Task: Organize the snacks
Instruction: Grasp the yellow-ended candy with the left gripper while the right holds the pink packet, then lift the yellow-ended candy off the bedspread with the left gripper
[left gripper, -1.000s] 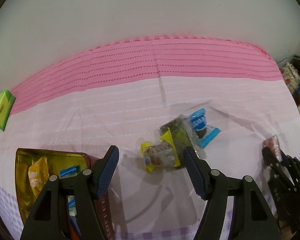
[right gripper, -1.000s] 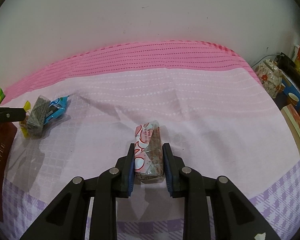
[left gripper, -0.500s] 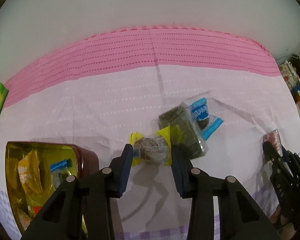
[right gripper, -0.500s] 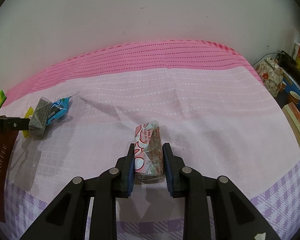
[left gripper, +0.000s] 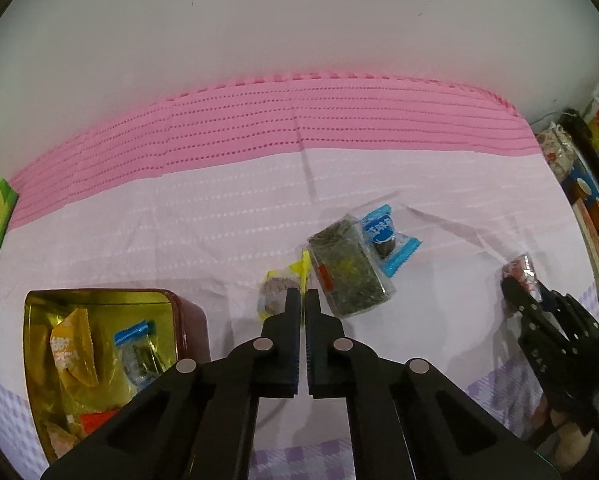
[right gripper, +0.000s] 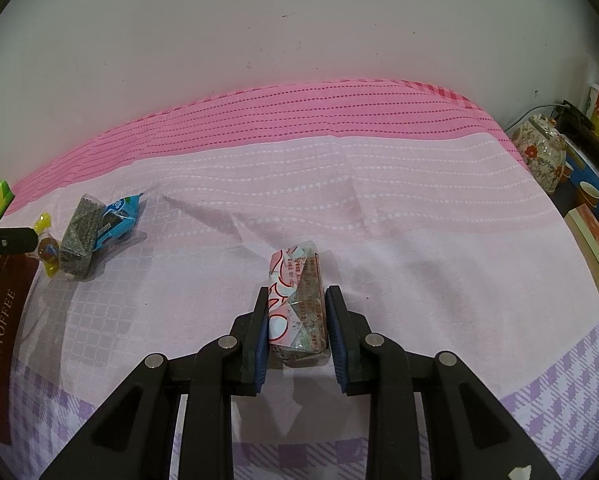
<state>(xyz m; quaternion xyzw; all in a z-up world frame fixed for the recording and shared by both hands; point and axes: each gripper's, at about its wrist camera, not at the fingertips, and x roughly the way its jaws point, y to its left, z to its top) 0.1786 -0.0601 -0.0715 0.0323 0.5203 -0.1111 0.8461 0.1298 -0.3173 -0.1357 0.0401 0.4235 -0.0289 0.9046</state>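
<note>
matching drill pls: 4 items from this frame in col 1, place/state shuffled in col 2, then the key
Column 1
1. yellow-wrapped candy
2. pink-and-white snack bar
3. blue-wrapped snack
4. orange packet

Column 2
A. inside the gold-lined tin
B. pinched at its wrapper by the left gripper, jaws shut
C. lying partly under the dark seaweed pack
D. between the jaws of the right gripper, on the pink cloth

Pairs: 1-B, 2-D, 3-C, 4-A
</note>
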